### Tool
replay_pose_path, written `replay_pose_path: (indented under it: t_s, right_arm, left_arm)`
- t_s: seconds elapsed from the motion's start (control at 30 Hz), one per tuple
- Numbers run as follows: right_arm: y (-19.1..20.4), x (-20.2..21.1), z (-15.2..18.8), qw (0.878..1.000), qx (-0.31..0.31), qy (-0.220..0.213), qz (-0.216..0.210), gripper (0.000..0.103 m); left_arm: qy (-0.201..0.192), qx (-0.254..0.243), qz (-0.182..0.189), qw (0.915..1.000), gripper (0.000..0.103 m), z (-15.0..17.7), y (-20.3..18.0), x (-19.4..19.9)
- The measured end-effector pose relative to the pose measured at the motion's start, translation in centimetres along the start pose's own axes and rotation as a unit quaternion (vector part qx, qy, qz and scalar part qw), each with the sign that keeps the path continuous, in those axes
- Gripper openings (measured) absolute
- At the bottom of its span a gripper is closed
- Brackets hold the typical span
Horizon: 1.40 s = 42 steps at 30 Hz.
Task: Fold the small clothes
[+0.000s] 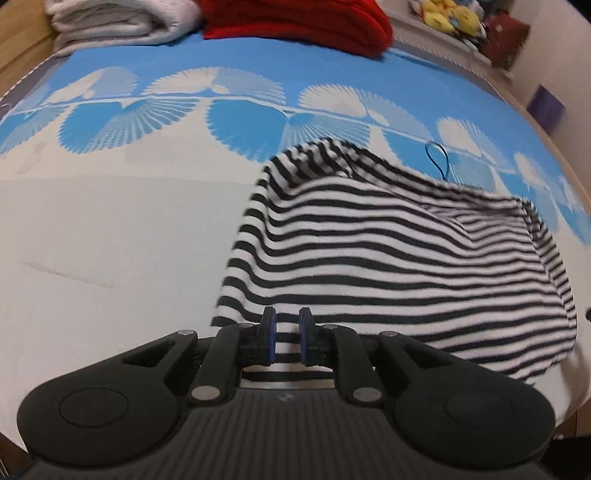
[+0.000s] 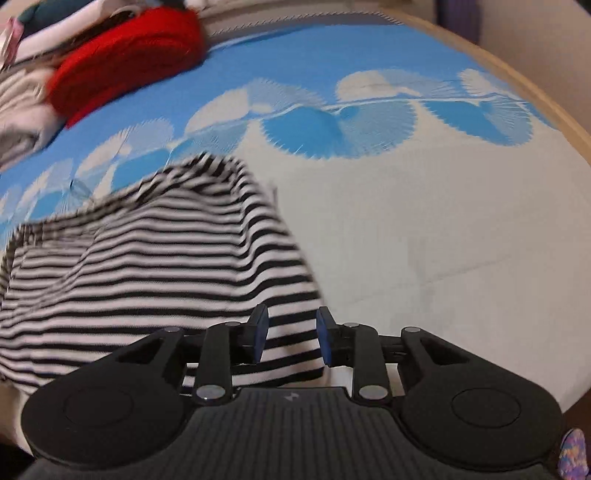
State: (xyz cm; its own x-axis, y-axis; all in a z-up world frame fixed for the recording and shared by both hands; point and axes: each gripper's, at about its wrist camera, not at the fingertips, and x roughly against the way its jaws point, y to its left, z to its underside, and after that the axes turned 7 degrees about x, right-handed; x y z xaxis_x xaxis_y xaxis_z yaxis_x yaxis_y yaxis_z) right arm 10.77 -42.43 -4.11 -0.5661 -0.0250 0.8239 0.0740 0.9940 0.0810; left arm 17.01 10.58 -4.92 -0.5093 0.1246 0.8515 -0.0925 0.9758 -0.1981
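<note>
We had the striped garment [image 1: 388,251] spread on the bed [image 1: 110,229], its stripes running across between our two grippers. The left gripper [image 1: 284,341] sat at the garment's near-left corner, the right gripper [image 2: 290,341] at its near-right corner; both had their jaws parted with the hem lying between them, neither clamped. Beyond the garment lay the blue fan-patterned band, then a red knit [image 1: 295,22] and folded white blanket [image 1: 118,18].
</note>
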Motion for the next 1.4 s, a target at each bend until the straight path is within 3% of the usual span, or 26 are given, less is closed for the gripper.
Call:
replay_pose_path:
  t_s: [0.1, 0.2, 0.27, 0.4, 0.5, 0.6, 0.63, 0.7, 0.77, 0.83, 1.07, 1.13, 1.27, 1.3, 1.4]
  right_arm:
    - [1.4, -1.4, 0.0, 0.999, 0.028, 0.021, 0.0, 0.044]
    - [2.1, -3.7, 0.9, 0.994, 0.072, 0.083, 0.019, 0.045]
    - [2.3, -4.7, 1.5, 0.989, 0.088, 0.11, 0.038, 0.045]
    - [1.9, -4.2, 1.1, 0.992, 0.074, 0.101, 0.035, 0.046]
    - [1.9, -2.8, 0.5, 0.996, 0.066, 0.042, 0.031, 0.046]
    - [1.8, -2.3, 0.4, 0.998, 0.059, 0.026, 0.019, 0.046]
    - [1.9, -2.3, 0.4, 0.998, 0.061, 0.027, 0.019, 0.048]
    - [2.2, -3.2, 0.7, 0.995, 0.078, 0.053, 0.024, 0.048]
    - [2.7, -4.9, 1.6, 0.988, 0.106, 0.107, 0.04, 0.048]
    - [3.3, -4.5, 1.4, 0.986, 0.129, 0.095, 0.053, 0.049]
    - [3.1, -1.0, -0.1, 0.996, 0.089, 0.001, 0.026, 0.052]
    - [3.6, -1.3, 0.2, 0.994, 0.103, 0.009, 0.018, 0.058]
    - [4.5, -4.3, 2.3, 0.98, 0.157, 0.115, 0.04, 0.061]
    - [4.7, -4.5, 2.4, 0.978, 0.168, 0.119, 0.043, 0.061]
    - [5.2, -3.4, 1.6, 0.981, 0.17, 0.082, 0.043, 0.061]
  left_arm:
    - [0.029, -0.015, -0.017, 0.9993, 0.014, 0.3, -0.4, -2.3]
    - [0.082, -0.021, -0.072, 0.9938, 0.02, 1.0, -0.1, -4.8]
    - [0.089, -0.021, -0.087, 0.992, 0.02, 1.0, 0.1, -5.3]
    - [0.045, -0.01, -0.074, 0.9962, 0.025, 0.2, 0.0, -3.5]
    - [-0.001, -0.009, -0.043, 0.999, 0.03, -0.2, -0.7, -1.8]
    - [-0.029, -0.026, -0.01, 0.9992, 0.032, -0.3, -2.6, -0.9]
    - [-0.028, -0.034, 0.005, 0.999, 0.035, -0.2, -3.2, -0.8]
    - [-0.006, -0.061, 0.018, 0.998, 0.055, 0.2, -4.6, -1.7]
    - [0.051, -0.113, -0.019, 0.9921, 0.061, 1.4, -5.8, -4.0]
    - [0.072, -0.15, -0.061, 0.9841, 0.06, 2.2, -6.7, -5.3]
    - [-0.043, -0.109, -0.029, 0.9927, 0.061, 0.4, -6.8, -1.8]
    - [-0.057, -0.107, -0.048, 0.9915, 0.061, 0.3, -6.6, -2.2]
    - [0.025, -0.124, -0.106, 0.9862, 0.053, 0.0, -6.0, -5.9]
    - [0.027, -0.114, -0.106, 0.9875, 0.052, -0.4, -5.8, -6.0]
    - [-0.03, -0.071, -0.079, 0.9939, 0.052, -1.8, -5.3, -4.2]
